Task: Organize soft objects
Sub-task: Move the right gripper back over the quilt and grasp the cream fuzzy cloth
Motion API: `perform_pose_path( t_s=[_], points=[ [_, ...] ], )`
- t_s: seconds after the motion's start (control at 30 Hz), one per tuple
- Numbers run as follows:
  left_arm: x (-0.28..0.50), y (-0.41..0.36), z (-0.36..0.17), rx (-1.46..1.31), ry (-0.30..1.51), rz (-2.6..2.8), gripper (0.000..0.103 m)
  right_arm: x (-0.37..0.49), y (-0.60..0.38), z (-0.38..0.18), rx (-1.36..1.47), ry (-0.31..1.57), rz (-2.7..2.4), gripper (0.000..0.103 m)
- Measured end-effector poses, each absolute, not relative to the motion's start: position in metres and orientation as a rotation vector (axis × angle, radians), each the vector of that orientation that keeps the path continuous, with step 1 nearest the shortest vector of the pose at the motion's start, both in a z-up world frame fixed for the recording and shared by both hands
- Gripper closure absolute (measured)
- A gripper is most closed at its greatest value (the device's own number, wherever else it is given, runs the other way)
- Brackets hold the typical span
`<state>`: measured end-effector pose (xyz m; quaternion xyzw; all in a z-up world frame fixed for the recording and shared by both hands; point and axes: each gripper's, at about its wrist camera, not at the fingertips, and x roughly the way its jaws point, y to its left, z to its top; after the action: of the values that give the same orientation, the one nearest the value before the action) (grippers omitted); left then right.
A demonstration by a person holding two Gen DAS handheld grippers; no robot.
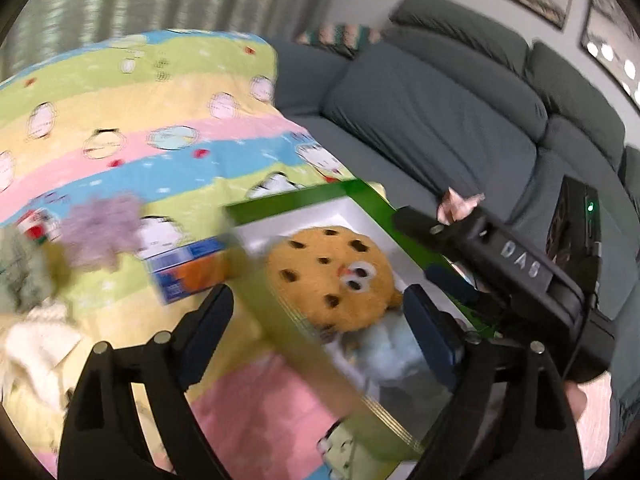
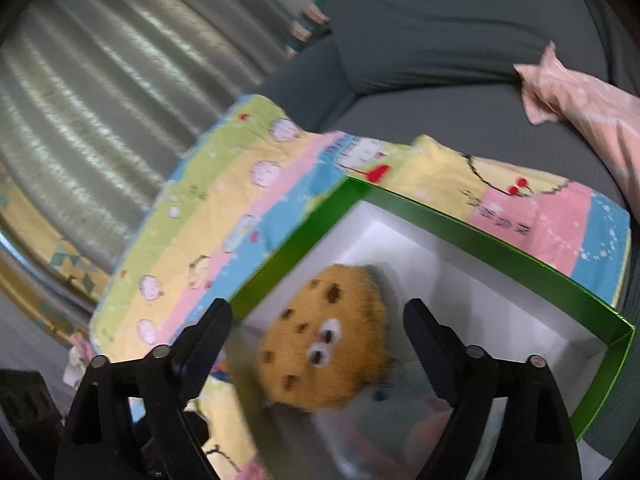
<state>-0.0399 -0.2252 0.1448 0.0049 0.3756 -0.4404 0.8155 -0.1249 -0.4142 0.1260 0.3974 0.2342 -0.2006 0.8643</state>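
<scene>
An orange cookie plush (image 1: 336, 276) with dark spots and googly eyes lies inside a green box (image 1: 304, 200) with a white inside. A pale blue soft toy (image 1: 384, 344) lies partly under it. My left gripper (image 1: 320, 300) hovers open over the box's near wall, with nothing between its fingers. The right wrist view shows the same cookie plush (image 2: 324, 352) in the green box (image 2: 460, 220), with the pale blue toy (image 2: 384, 412) below it. My right gripper (image 2: 318, 308) stands open above them, holding nothing. Its black body (image 1: 500, 256) appears at the right of the left wrist view.
The box sits on a striped cartoon blanket (image 1: 140, 120) over a grey sofa (image 1: 440, 132). A blurred purple fluffy item (image 1: 102, 232), a white cloth (image 1: 40, 344) and a blue-orange carton (image 1: 188, 268) lie to the left. A pink cloth (image 2: 580, 100) rests on the sofa.
</scene>
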Motion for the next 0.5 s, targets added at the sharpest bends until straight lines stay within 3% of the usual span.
perform_pose_path(
  t_s=[0.3,0.37,0.5],
  points=[
    [-0.039,-0.09,0.137,-0.049,0.79,-0.536,0.015,-0.109,-0.365,0.152,0.73,0.472,-0.266,0.009],
    [-0.038,-0.054,0.13,-0.073,0.794,-0.415,0.015,-0.098,-0.347,0.158,0.683,0.486,-0.231,0.002],
    [-0.036,0.004,0.106,-0.163,0.815,-0.254,0.015,-0.071,-0.302,0.163,0.607,0.527,-0.107,0.0]
  ],
)
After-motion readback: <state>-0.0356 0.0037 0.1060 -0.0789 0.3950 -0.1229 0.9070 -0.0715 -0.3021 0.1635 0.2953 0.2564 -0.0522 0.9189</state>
